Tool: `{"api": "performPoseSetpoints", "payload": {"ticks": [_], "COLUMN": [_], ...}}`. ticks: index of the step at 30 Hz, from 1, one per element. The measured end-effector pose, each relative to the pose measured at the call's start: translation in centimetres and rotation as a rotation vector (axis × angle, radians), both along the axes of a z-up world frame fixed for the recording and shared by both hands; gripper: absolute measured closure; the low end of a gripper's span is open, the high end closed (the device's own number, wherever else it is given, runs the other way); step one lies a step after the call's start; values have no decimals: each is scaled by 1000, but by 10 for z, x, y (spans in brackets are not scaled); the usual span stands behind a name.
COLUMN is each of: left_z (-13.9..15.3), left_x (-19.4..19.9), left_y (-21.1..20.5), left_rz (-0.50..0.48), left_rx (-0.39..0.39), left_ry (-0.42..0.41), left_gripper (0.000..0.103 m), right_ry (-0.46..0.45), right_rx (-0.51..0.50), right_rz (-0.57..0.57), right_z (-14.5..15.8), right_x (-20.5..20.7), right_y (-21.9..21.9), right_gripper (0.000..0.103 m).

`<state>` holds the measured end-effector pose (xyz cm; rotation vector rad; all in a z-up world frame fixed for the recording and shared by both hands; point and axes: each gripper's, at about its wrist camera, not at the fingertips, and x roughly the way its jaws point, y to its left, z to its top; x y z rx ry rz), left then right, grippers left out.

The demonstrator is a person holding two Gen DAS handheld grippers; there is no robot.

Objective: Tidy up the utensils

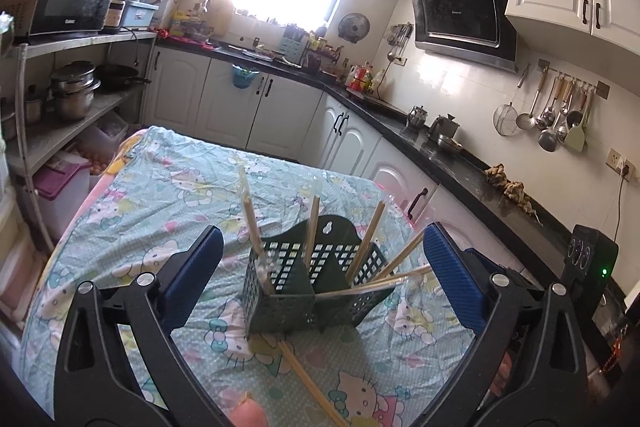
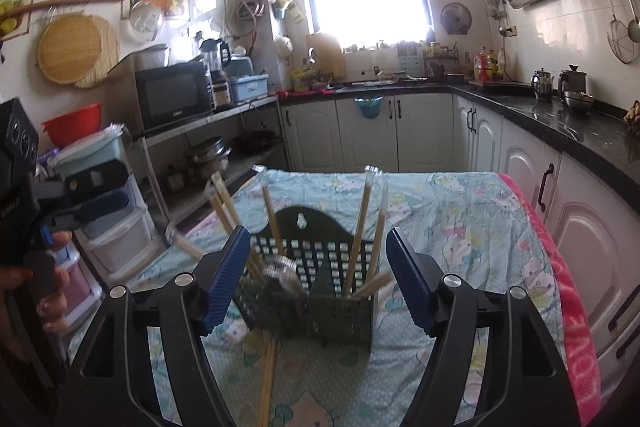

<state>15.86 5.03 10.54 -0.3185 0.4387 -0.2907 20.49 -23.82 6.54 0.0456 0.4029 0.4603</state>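
Both the left gripper [image 1: 320, 267] and right gripper [image 2: 316, 277] hover with fingers spread and empty before the dark green perforated plastic holder [image 1: 308, 287] mid-table, its wrapped wooden chopsticks [image 1: 312, 227] standing sorted, one loose pair [image 1: 308, 383] lying near.

Your left gripper [image 1: 320, 267] stands with its jaws spread wide, blue ribbed pads facing each other, nothing pressed between them. It points forward and slightly downward. Your right gripper [image 2: 318, 277] points the same way, jaws parted less widely, pads also pressing nothing. In the right wrist view your left hand [image 2: 50, 287] shows at the frame's left edge, fingers [image 2: 54, 305] curled round the black handle of the left gripper.
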Motion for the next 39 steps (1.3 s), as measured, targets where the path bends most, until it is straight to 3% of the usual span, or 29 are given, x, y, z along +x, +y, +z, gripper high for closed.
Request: {"api": "performPoseSetpoints", "payload": {"ticks": [16, 39], "left_z": [-27, -71], "left_x": [-19, -23], "left_y": [10, -3], "left_rz": [15, -54], "left_rx": [14, 14], "left_ry": [86, 213], "left_gripper": [11, 11], "right_ry": [58, 140], "right_rx": [-93, -205], "right_rz": [105, 266], "right_z": [-27, -63], "right_x": [-34, -72], "right_y": [18, 48], "right_gripper": [35, 35]}}
